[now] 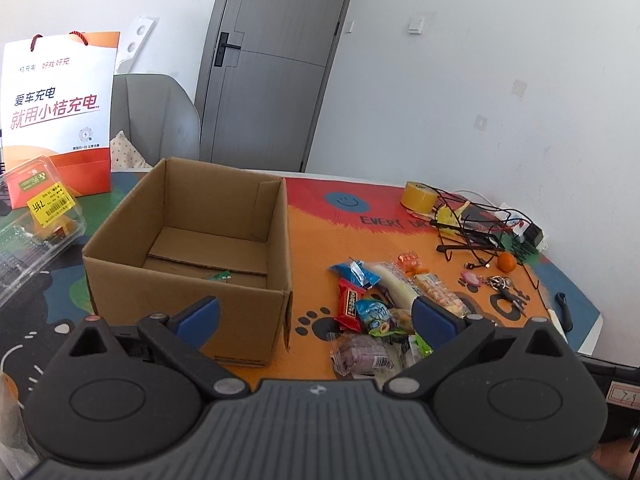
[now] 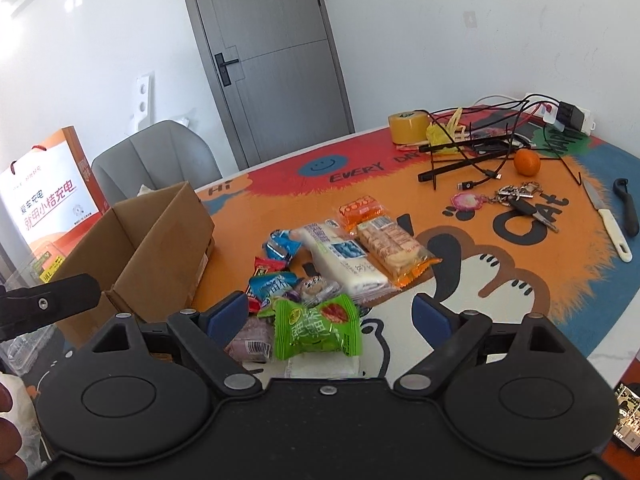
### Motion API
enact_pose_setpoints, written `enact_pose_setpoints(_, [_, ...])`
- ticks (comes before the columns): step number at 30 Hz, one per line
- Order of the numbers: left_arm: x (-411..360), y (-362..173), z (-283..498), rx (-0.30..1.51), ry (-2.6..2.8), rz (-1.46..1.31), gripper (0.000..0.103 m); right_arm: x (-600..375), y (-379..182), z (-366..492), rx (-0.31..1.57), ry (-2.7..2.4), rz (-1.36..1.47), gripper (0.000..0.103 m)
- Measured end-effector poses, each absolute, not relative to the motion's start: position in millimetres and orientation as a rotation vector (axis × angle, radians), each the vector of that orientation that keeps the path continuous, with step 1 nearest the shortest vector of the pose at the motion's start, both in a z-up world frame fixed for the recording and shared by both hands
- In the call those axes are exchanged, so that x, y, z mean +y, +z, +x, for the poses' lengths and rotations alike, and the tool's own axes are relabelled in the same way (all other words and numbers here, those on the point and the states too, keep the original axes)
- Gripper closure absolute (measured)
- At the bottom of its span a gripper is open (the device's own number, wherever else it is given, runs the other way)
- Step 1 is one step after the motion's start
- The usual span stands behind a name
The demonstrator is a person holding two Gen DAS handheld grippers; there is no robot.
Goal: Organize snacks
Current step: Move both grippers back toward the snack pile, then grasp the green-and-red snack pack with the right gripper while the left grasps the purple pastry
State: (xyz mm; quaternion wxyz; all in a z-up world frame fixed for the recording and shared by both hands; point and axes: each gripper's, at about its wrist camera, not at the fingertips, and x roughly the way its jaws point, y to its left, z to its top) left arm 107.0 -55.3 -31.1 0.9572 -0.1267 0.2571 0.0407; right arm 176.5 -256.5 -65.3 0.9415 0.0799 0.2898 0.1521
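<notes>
An open cardboard box [image 1: 188, 280] stands on the colourful mat, with one small green packet [image 1: 218, 277] on its floor. Right of the box lies a pile of snacks [image 1: 380, 308]: blue, red and purple packets, a long white pack [image 2: 340, 260] and an orange biscuit pack [image 2: 394, 246]. My left gripper [image 1: 316, 316] hangs open over the box's near right corner, holding nothing. My right gripper [image 2: 330, 316] is open just above the near end of the pile. A green packet [image 2: 316, 330] lies between its fingers, which do not touch it.
An orange-and-white gift bag [image 1: 60, 108] and clear plastic tubs [image 1: 40, 216] stand left of the box. At the far right are a tape roll [image 2: 408, 126], tangled cables [image 2: 480, 148], a tangerine [image 2: 527, 161], keys [image 2: 520, 200], a knife [image 2: 608, 220] and a black peeler [image 2: 628, 208]. A grey chair [image 2: 156, 160] stands behind the table.
</notes>
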Motion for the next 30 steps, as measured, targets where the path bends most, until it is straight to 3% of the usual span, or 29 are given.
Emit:
enact_pose_setpoints(8, [-71,-49,113,0.549,0.063,-0.248,0.004,-262,-82,184,0.612,0.308,0.180,0.018])
enact_pose_setpoints(11, [-75,-57,118,0.569,0.053,-0.252,0.008,-264,-87,187,0.615,0.319,0.200,0.028])
enact_pose_setpoints(15, [-79,-66,124,0.589,0.045,-0.256,0.013,-267,-95,193,0.629,0.353,0.226,0.056])
enact_pose_setpoints(16, [-80,-67,126,0.593,0.047,-0.258,0.014,-268,-97,193,0.628,0.368,0.240,0.067])
enact_pose_setpoints(20, [-84,-75,134,0.613,0.046,-0.259,0.016,-269,-97,192,0.605,0.400,0.240,0.073])
enact_pose_setpoints(22, [-87,-78,138,0.618,0.042,-0.252,0.017,-271,-97,191,0.603,0.410,0.243,0.083])
enact_pose_setpoints(30, [-97,-92,157,0.649,0.038,-0.235,0.018,-284,-97,191,0.590,0.430,0.281,0.089])
